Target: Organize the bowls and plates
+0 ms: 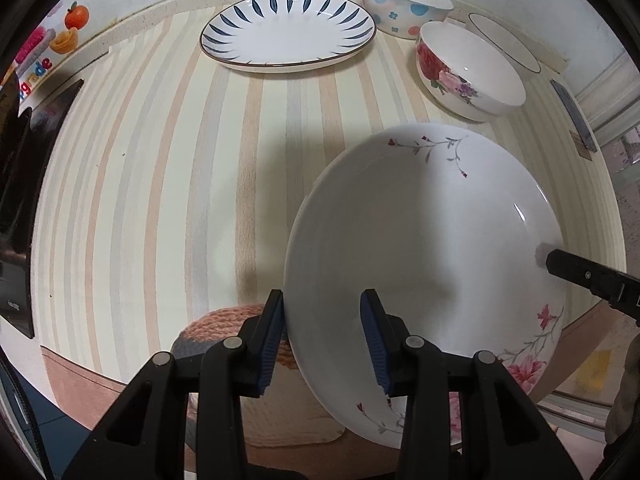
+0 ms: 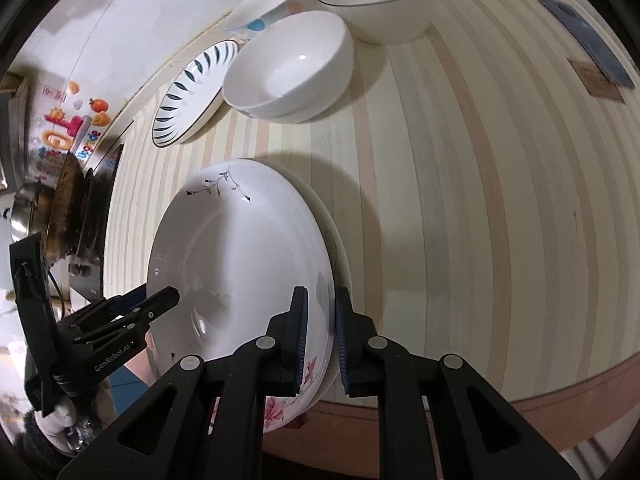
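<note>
White floral plate (image 1: 424,248) with pink blossoms, rim pinched by left gripper (image 1: 323,340) and right gripper (image 2: 321,336)

Floral plate (image 1: 424,248) tilted above striped table; bowls (image 1: 468,68), blue-leaf plate (image 1: 288,32) behind

We look down along each gripper, close over the striped table (image 1: 168,168). Both views share the floral plate (image 1: 420,240) and far bowls.

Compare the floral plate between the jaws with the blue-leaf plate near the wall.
The floral plate is tilted, with both grippers at its rim; the blue-leaf plate lies flat and untouched. The floral plate carries pink blossoms and thin branches; the other has dark blue leaf marks around a dark rim. Both are white inside.
</note>
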